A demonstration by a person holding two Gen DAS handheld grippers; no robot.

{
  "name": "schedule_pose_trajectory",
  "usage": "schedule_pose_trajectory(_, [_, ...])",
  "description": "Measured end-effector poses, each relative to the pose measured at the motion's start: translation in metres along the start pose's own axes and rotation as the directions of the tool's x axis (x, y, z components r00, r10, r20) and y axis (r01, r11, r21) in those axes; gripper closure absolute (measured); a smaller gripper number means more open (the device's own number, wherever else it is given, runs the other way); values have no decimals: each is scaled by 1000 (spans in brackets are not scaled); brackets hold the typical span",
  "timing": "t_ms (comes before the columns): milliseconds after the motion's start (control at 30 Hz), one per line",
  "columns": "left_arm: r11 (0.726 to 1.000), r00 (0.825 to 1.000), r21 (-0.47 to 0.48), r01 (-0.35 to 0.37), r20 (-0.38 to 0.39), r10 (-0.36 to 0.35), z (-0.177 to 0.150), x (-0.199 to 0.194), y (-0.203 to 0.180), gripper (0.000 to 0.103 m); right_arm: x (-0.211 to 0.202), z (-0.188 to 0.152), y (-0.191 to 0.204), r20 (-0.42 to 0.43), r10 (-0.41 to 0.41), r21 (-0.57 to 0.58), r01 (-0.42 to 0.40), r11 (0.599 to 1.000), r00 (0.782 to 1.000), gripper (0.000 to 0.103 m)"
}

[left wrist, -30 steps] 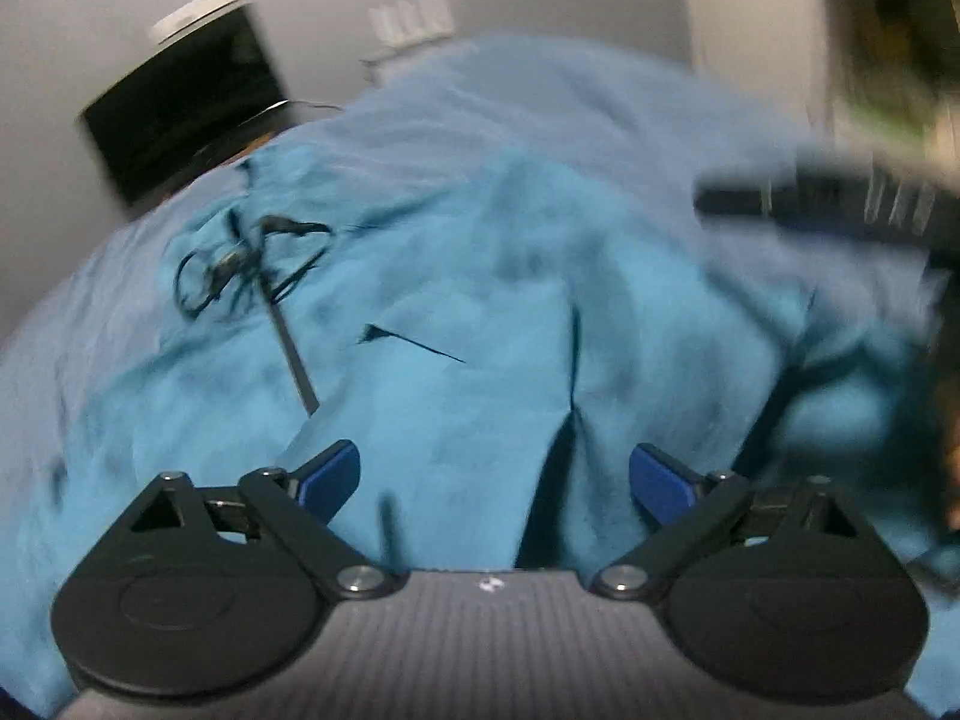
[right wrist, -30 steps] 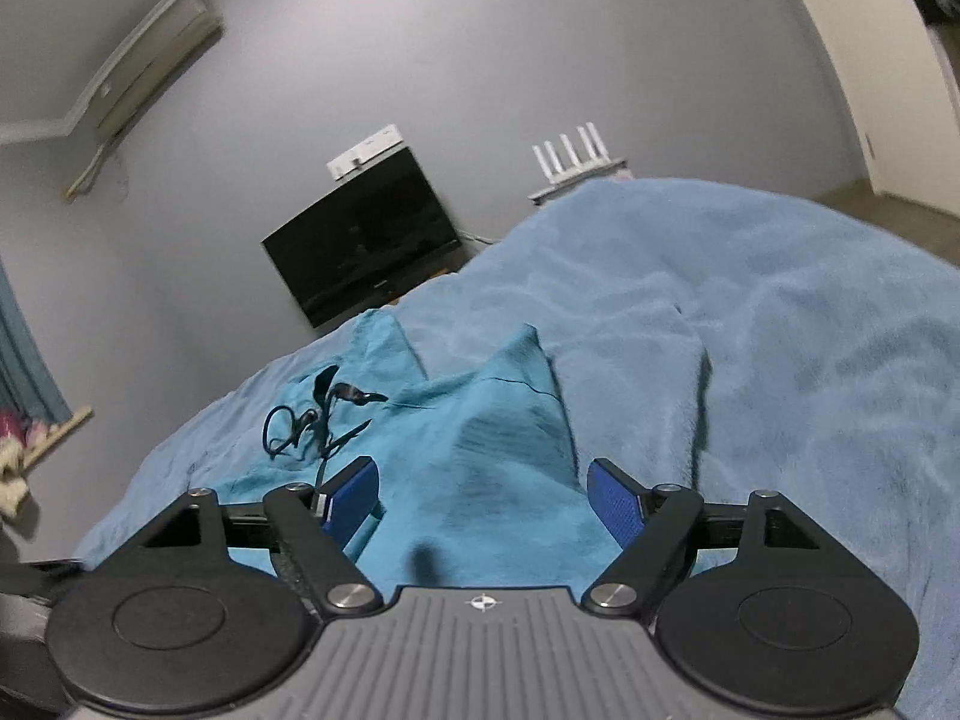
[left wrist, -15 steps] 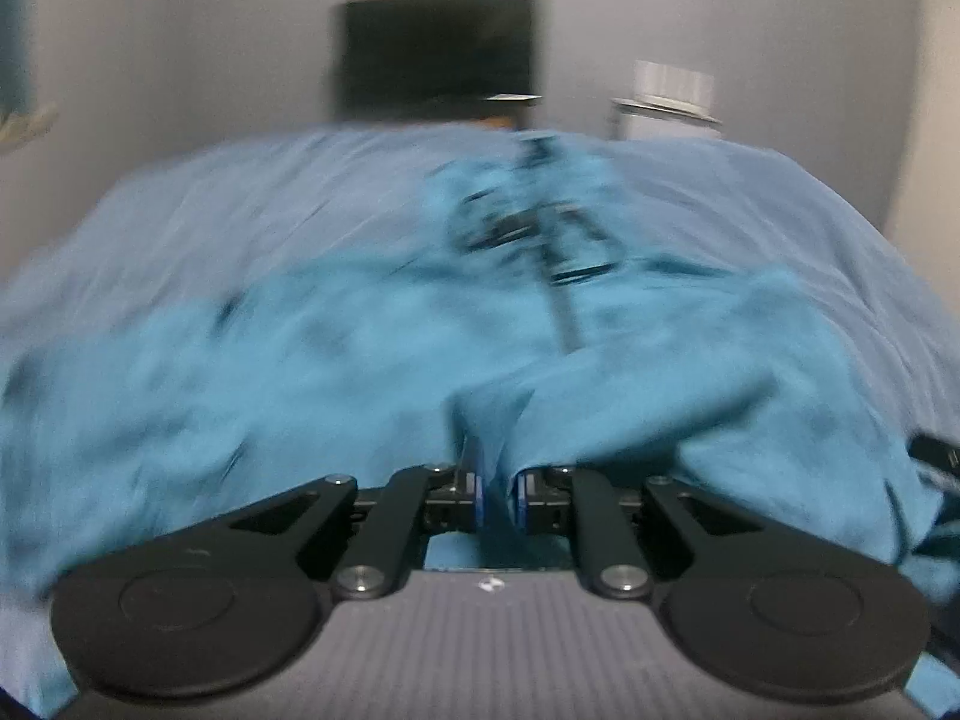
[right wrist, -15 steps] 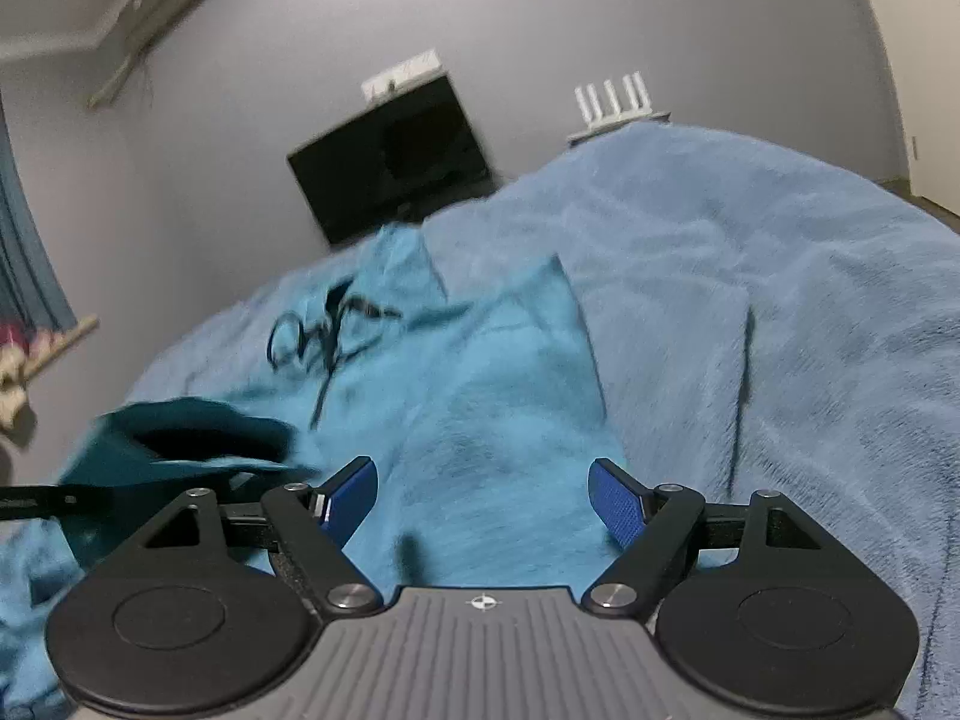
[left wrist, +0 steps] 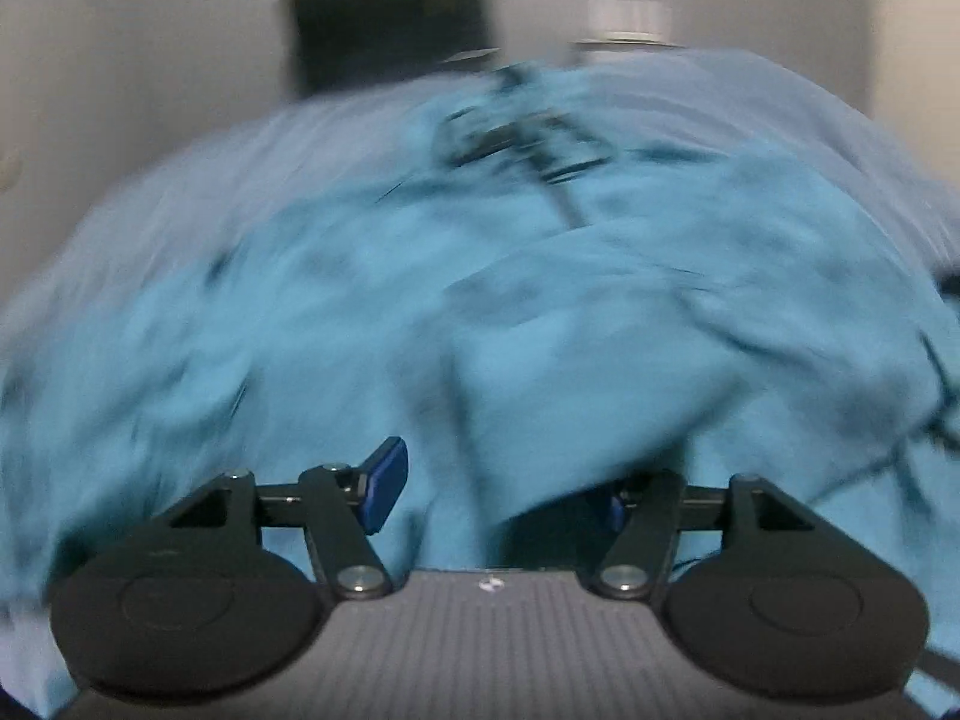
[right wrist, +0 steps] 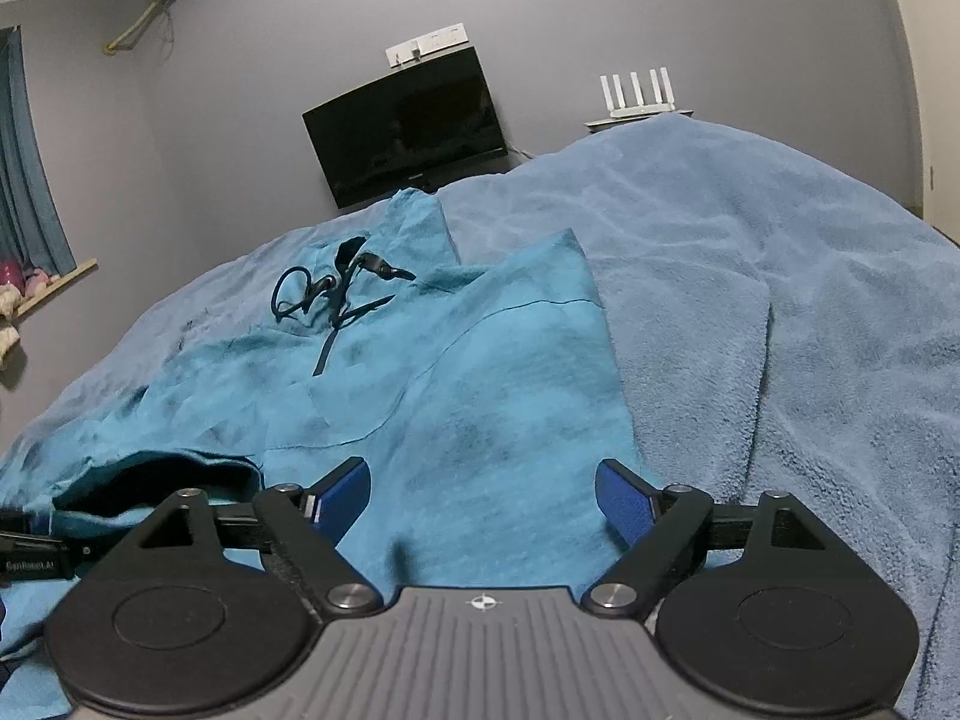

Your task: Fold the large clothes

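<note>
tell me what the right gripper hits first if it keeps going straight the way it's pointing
Most likely the teal hoodie: the right gripper, jaws open, points low over its front panel. The blue blanket lies off to the right. Depth is hard to judge through the fisheye.

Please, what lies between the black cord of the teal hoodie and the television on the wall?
In the right wrist view, only the hoodie's hood lies between the cord and the television.

Left gripper (left wrist: 492,489) spread wide over blurred hoodie (left wrist: 480,300).
</note>
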State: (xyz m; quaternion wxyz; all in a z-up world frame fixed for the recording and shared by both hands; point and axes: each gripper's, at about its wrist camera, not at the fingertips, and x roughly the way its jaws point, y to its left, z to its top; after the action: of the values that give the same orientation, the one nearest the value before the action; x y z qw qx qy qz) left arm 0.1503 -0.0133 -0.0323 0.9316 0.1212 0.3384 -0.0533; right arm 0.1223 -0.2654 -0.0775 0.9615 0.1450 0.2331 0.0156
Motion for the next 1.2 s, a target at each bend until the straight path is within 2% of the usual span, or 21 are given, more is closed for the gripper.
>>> schedule_pose_trajectory(100, [984,999,174,-28,36,22,1,2,-30,41,1,-1,1,-9,1,-18,-1,1000,1000,18])
schedule_pose_trajectory(167, [972,996,227,-62,76,46,1,4,-41,44,2,-3,3,-15,2,-25,-2,1000,1000,18])
schedule_pose_trajectory(200, [975,995,215,-53,92,33,2,5,-41,65,3,-3,3,-19,3,-27,-3,1000,1000,18])
schedule_pose_trajectory(267, [989,996,144,-43,78,32,9,5,-33,92,3,-3,2,-24,4,-28,-5,1000,1000,18])
schedule_pose_trajectory(367, [999,993,5,-37,114,36,13,-4,-9,97,4,-3,2,-30,5,-27,-6,1000,1000,18])
schedule_pose_trajectory(400, [997,991,-71,-26,127,35,15,-8,4,98,5,-4,2,-32,6,-27,-7,1000,999,18])
schedule_pose_trajectory(500, [970,988,-243,-23,143,59,18,-17,39,99,7,-4,3,-39,7,-31,-8,999,999,18])
schedule_pose_trajectory(633, [924,990,-379,-57,99,101,12,-16,74,99,6,-4,4,-41,6,-29,-7,1000,999,18])
schedule_pose_trajectory(700, [879,993,-473,-62,63,104,3,-14,91,99,6,-4,3,-40,6,-27,-7,1000,999,18])
schedule_pose_trajectory(767, [815,996,-575,-74,4,93,-9,-5,108,97,7,-4,2,-43,6,-29,-7,1000,999,18])
schedule_pose_trajectory(833, [770,994,-630,-105,-50,94,-17,3,119,89,8,-3,1,-50,6,-29,-7,1000,999,18])
schedule_pose_trajectory(900, [767,985,-619,-170,-107,132,-23,7,122,70,11,-4,-1,-66,1,-23,-3,1000,998,18])
schedule_pose_trajectory(967, [758,972,-608,-236,-141,189,-26,6,126,62,14,-4,-3,-85,-7,-14,6,1000,996,18])
schedule_pose_trajectory(1067, [731,975,-646,-220,-134,175,-31,5,134,62,21,-6,-7,-123,-20,-4,19,1000,992,18])
schedule_pose_trajectory(1133, [734,975,-642,-222,-132,179,-30,9,137,61,26,-8,-6,-143,-29,-14,28,1000,989,17])
schedule_pose_trajectory(1167, [740,974,-633,-226,-131,186,-29,9,136,59,26,-9,-3,-148,-35,-22,32,999,988,16])
schedule_pose_trajectory(1200, [747,972,-623,-232,-129,195,-27,7,134,51,27,-11,-1,-147,-37,-30,33,999,988,14])
